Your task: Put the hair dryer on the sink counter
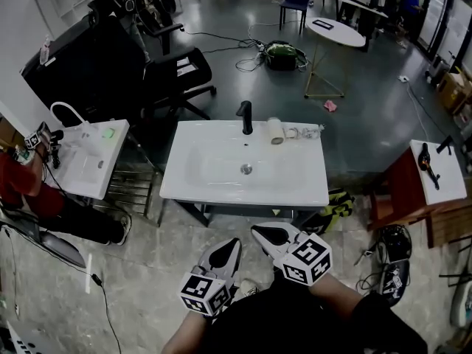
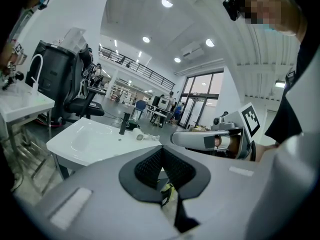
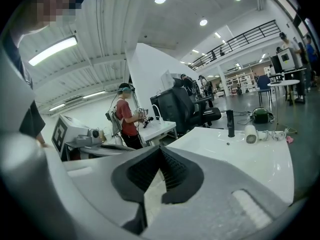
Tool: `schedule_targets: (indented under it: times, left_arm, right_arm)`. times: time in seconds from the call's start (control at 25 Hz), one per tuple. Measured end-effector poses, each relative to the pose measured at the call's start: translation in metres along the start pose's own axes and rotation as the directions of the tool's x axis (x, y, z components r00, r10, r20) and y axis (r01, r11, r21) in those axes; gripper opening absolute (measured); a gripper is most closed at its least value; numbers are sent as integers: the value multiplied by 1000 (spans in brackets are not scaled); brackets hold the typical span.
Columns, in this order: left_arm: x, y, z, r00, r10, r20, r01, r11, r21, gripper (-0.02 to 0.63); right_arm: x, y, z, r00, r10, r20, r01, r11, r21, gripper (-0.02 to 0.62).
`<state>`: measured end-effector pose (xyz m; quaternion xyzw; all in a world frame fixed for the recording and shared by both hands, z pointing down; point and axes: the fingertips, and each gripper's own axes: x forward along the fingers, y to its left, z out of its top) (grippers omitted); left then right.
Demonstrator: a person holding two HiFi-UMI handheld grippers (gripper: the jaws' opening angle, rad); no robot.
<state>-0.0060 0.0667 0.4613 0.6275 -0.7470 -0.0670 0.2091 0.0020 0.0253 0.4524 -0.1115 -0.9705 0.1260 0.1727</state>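
The hair dryer (image 1: 276, 130) lay on its side on the white sink surface (image 1: 310, 177), just to the right of the black faucet (image 1: 245, 117). Its cord (image 1: 304, 132) trailed farther right of the faucet along the back rim. Both claws hung well short of the faucet, off the near edge of the surface and close to the person's body. The left claw (image 1: 231, 245) was fully closed with nothing in it. The right claw (image 1: 259, 233) was likewise pressed together and empty, its tip just beside the left one.
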Motion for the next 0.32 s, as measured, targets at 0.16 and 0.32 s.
schedule_targets:
  times: [0.16,0.32]
  left_arm:
    - [0,-4,0,1000,-6,0,6,1000,-3,3]
    - [-1,-4,0,1000,-8,0,8,1000,1,3]
  right_arm:
    - [-4,0,3,1000,-3,3,3,1000,-9,0]
    - [-6,1,4,1000,-8,4,8,1000,-12,0]
